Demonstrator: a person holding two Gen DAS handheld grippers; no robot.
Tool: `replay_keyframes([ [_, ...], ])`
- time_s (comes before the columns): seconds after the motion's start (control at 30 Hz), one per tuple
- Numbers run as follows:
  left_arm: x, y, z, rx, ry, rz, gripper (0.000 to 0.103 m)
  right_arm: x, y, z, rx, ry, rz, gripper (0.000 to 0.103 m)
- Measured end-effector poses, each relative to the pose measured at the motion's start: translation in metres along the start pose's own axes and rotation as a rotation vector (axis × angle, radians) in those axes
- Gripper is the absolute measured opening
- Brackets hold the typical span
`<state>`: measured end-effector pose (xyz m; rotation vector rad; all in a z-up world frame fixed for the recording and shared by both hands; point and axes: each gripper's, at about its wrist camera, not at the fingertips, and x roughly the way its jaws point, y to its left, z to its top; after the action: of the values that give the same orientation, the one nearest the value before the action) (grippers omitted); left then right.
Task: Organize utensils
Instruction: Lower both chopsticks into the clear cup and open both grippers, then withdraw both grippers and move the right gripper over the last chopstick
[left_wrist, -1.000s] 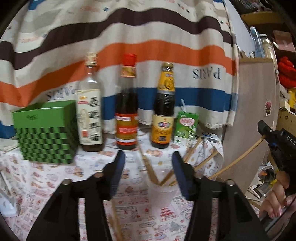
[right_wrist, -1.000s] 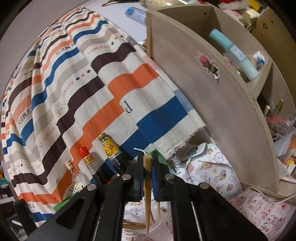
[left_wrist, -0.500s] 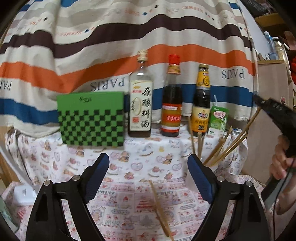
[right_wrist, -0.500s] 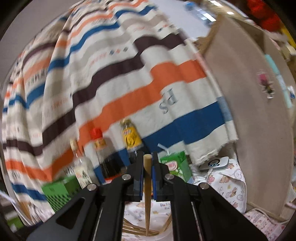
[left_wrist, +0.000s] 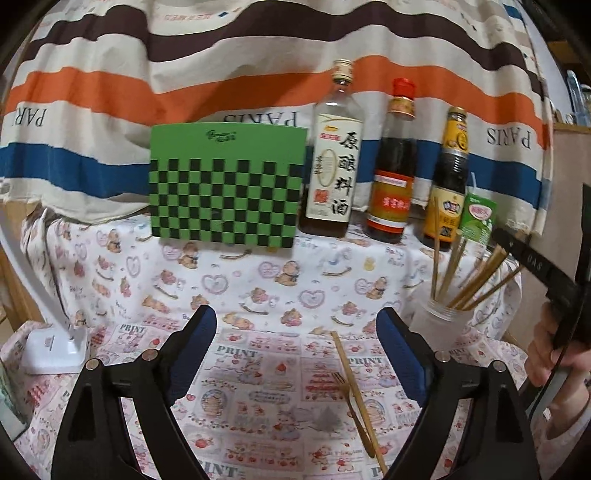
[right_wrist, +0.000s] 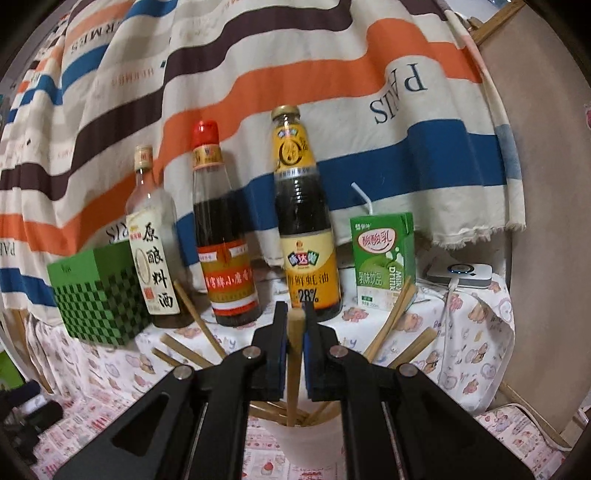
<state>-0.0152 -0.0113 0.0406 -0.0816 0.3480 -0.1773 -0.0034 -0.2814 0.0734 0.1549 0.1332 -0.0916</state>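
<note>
A translucent plastic cup at the table's right holds several wooden chopsticks. My right gripper is shut on one chopstick, held upright with its lower end inside the cup. In the left wrist view the right gripper's body sits just right of the cup. My left gripper is open and empty above the tablecloth. A wooden chopstick and a small fork lie on the cloth just left of its right finger.
Three sauce bottles and a green drink carton stand along the back. A green checkered box is left of them. A white device sits at the left edge. A wooden cabinet side stands to the right.
My left gripper has pulled back and to the left, away from the cup, and opened wide. My right gripper has tilted level, lowering the held chopstick into the cup.
</note>
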Motion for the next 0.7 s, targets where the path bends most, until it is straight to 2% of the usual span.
replay_keyframes([
  [0.13,0.003,0.007,0.001,-0.023,0.011,0.012,0.088,-0.003,0.002,0.0,0.002,0.005,0.01,0.008],
  [0.23,0.003,0.008,0.001,-0.023,0.013,0.021,0.088,-0.015,0.003,0.0,0.014,-0.003,0.028,0.028],
  [0.27,0.003,0.009,0.002,-0.022,0.011,0.023,0.088,-0.021,0.003,0.0,0.022,-0.011,0.035,0.038],
  [0.33,0.002,0.008,0.002,-0.017,0.007,0.027,0.088,-0.035,0.001,-0.002,0.036,-0.022,0.047,0.044],
  [0.4,0.0,0.007,0.002,-0.01,0.0,0.034,0.09,-0.046,0.0,-0.005,0.055,-0.022,0.06,0.058],
  [0.5,-0.002,0.006,0.002,-0.002,-0.003,0.041,0.09,-0.059,-0.002,-0.013,0.094,-0.022,0.08,0.062],
  [0.53,-0.002,0.005,0.002,-0.001,-0.002,0.041,0.09,-0.061,-0.001,-0.014,0.093,-0.012,0.089,0.063],
  [0.6,-0.002,0.004,0.002,0.003,0.001,0.042,0.09,-0.062,0.001,-0.017,0.085,0.012,0.108,0.071],
  [0.7,-0.003,0.002,0.003,0.014,0.01,0.058,0.091,-0.06,0.006,-0.023,0.073,0.048,0.112,0.073],
])
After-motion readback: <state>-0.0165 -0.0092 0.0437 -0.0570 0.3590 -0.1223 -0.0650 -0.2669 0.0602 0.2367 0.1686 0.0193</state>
